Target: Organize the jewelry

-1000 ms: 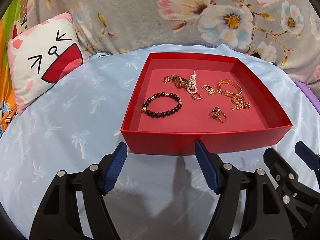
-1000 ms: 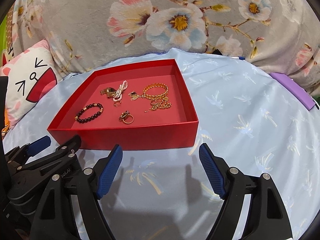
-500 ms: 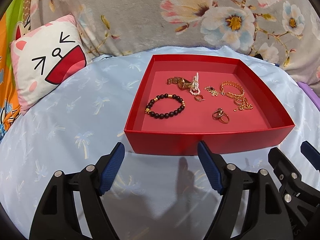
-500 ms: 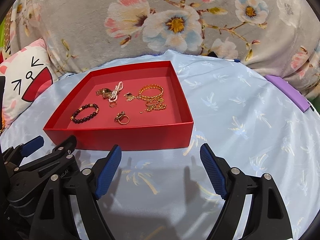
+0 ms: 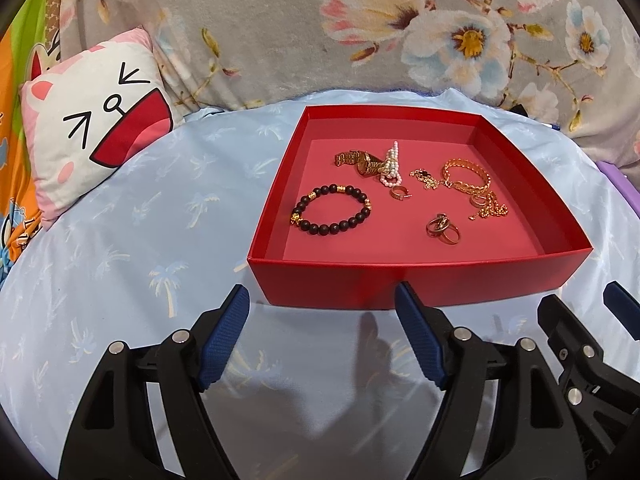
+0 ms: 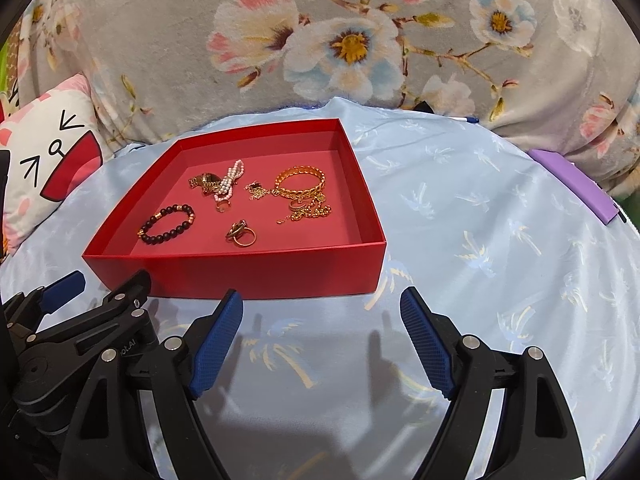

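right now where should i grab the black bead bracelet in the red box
Pinch the near arc of the black bead bracelet, coming straight down from above with the left gripper. It lies flat as an open loop, apart from the other pieces, so one finger can drop inside the ring and one outside.

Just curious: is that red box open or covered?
Open. The red box has no lid on it, and the black bead bracelet shows inside.

A home, most likely a bedroom: a pale blue sheet [image 5: 140, 240] printed with palm trees covers a soft surface, backed by a grey floral fleece blanket [image 6: 360, 40], with a cartoon cat-face cushion [image 5: 96, 120] propped at the left
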A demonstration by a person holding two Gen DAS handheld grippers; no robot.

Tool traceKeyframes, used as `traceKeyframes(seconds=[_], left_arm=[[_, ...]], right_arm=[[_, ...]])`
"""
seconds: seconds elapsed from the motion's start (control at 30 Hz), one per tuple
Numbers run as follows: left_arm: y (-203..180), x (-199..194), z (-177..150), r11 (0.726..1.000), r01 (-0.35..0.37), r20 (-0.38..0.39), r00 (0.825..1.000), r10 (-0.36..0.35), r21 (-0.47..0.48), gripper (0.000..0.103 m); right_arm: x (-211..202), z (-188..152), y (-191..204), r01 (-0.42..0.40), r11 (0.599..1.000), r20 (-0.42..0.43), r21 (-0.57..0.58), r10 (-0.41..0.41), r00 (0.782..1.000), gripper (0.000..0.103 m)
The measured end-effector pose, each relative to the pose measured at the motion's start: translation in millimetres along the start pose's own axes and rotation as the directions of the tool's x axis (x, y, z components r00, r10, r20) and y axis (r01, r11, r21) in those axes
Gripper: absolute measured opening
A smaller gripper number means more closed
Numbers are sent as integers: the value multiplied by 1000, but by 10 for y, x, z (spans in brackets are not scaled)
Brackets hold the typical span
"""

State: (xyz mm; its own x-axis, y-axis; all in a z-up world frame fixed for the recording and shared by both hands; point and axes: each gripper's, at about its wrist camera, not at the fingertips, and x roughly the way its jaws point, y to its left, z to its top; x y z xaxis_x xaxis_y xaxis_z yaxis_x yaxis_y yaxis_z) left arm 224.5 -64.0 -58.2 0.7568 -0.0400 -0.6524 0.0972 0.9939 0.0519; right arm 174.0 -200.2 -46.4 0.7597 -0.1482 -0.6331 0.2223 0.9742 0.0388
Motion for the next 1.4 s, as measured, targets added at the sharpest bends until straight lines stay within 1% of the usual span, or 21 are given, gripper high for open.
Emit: traceKeyframes(seconds=[0.57, 0.83, 1.0, 1.17, 1.4], left_arm=[[9, -1, 3, 1000, -12, 2, 1000, 12, 1, 73], [31, -13, 1, 999, -35, 4, 999, 35, -2, 78], [25, -25, 3, 999, -39, 11, 999, 39, -1, 78], [10, -62, -4, 998, -63, 27, 998, 63, 2, 78], [23, -70, -2, 998, -63, 29, 998, 63, -6, 78]], right_arm=[[0, 1, 2, 1, 1000, 0, -1, -1, 1000, 80], [1, 0, 8, 0, 1000, 0, -2, -1, 1000, 80], [-5, -2, -11, 1, 1000, 2, -3, -1, 1000, 80], [-9, -1, -20, 0, 1000, 3, -4, 0, 1000, 80], [-5, -4, -9, 2, 1000, 4, -5, -2, 1000, 81]])
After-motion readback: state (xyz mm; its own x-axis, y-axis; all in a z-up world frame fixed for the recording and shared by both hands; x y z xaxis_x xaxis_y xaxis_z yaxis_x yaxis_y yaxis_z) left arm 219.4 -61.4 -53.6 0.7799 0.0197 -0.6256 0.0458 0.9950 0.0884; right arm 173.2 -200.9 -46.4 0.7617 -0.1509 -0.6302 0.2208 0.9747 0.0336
